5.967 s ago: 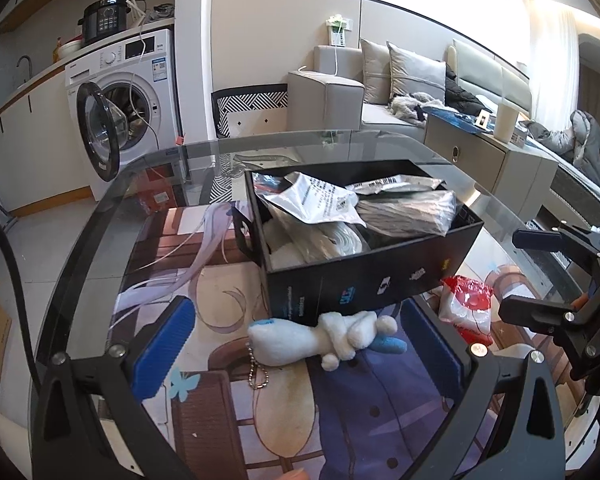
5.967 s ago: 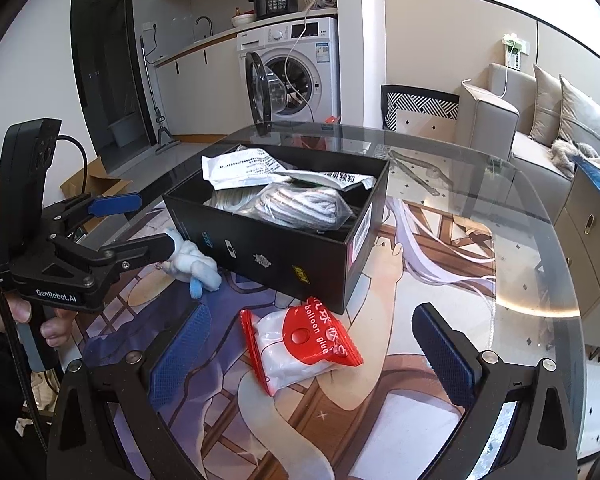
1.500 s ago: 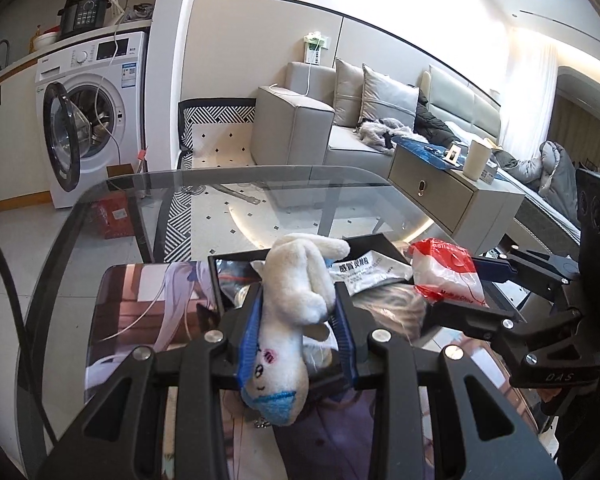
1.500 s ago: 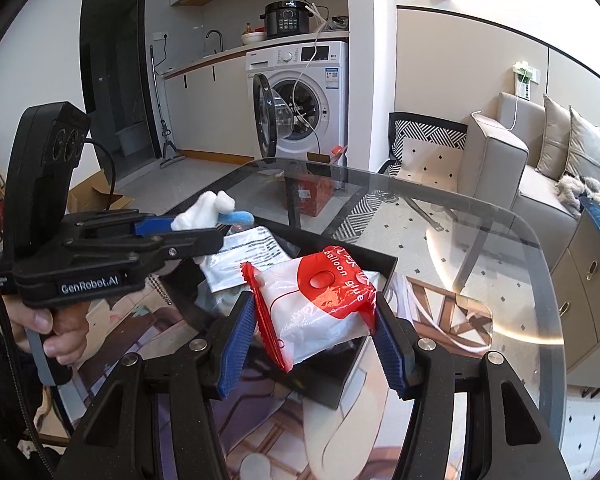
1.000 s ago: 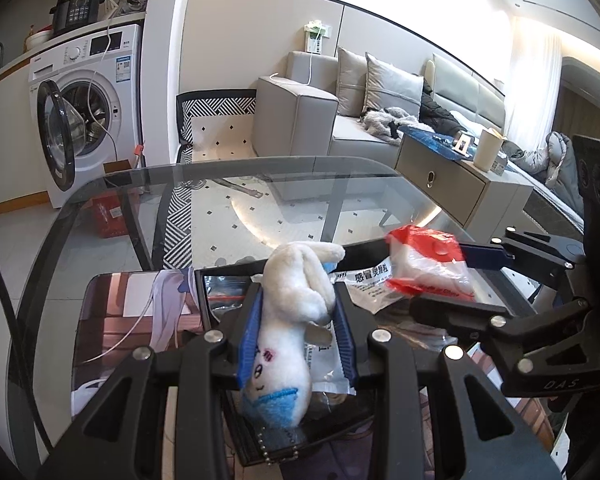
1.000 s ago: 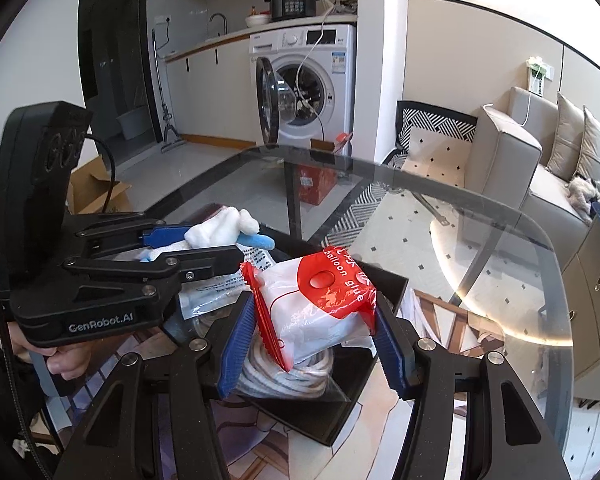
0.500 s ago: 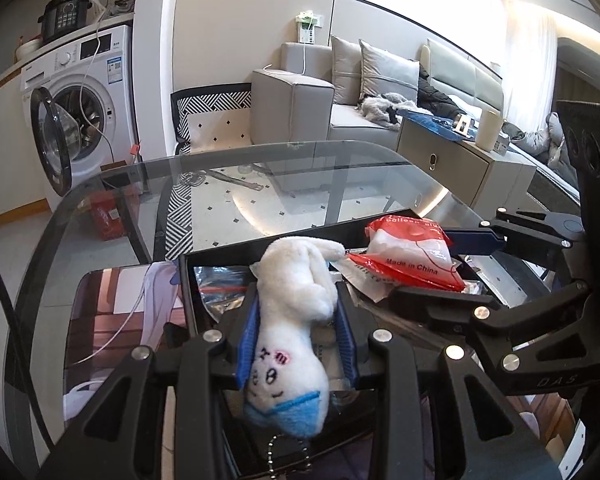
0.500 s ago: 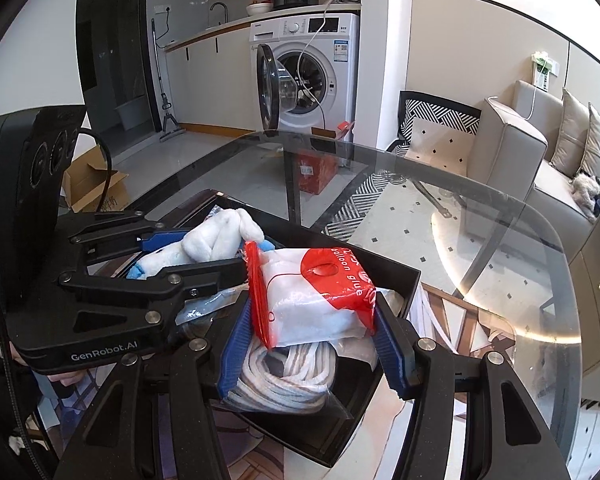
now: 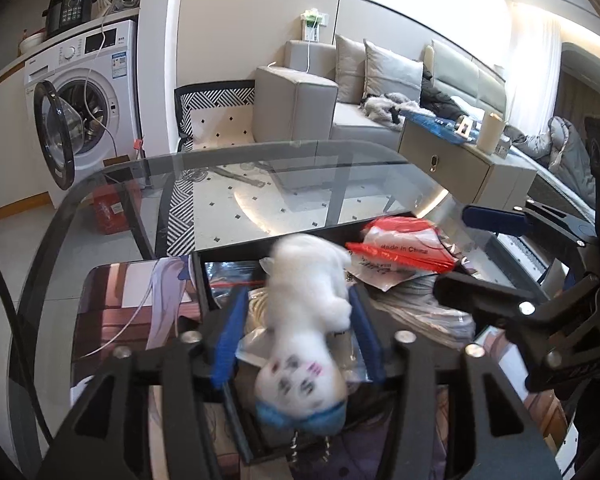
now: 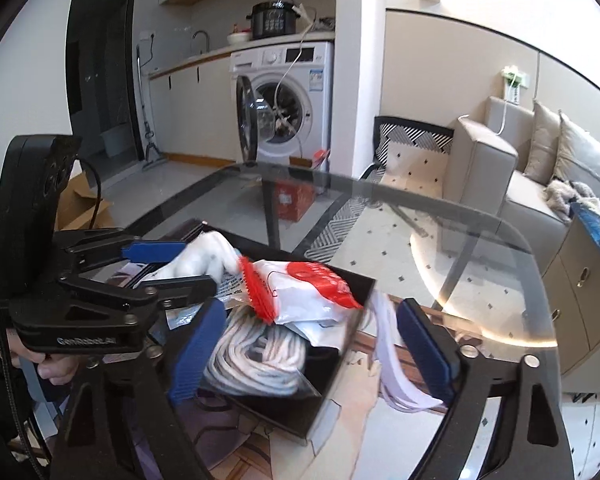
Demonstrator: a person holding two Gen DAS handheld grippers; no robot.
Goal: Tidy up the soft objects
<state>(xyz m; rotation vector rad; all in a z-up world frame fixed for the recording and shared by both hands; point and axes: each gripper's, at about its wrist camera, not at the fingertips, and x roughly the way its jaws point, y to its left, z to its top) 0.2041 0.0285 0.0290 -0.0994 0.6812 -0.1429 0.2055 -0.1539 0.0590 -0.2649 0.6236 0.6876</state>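
left gripper (image 9: 300, 338): blue pads spread, jaws just opened. the white plush toy (image 9: 306, 312) sits between the pads, blurred, face toward the camera and blue end nearest; the pads no longer press on it. a gap shows at the left pad; contact at the right pad cannot be told. the toy is above the near part of the black box (image 9: 216, 304).

right gripper (image 10: 312, 340): blue pads spread wide, jaws just opened. the red and white bag (image 10: 300, 290) is clear of both pads, tilted and blurred, over the box interior. it lies on top of the packets already inside, above the bagged white rope coil (image 10: 256, 356).

black box, right wrist view (image 10: 336, 364): stands on the glass table (image 10: 440, 216), on a printed mat (image 10: 364, 408). in the left wrist view the bag (image 9: 396, 248) is at the far right of the box, beyond the plush toy.

a hand (image 10: 56, 368) grips the left gripper's handle at the left edge of the right wrist view.

background: washing machine (image 10: 284, 96) with its door open, grey sofa (image 9: 364, 92) with cushions.
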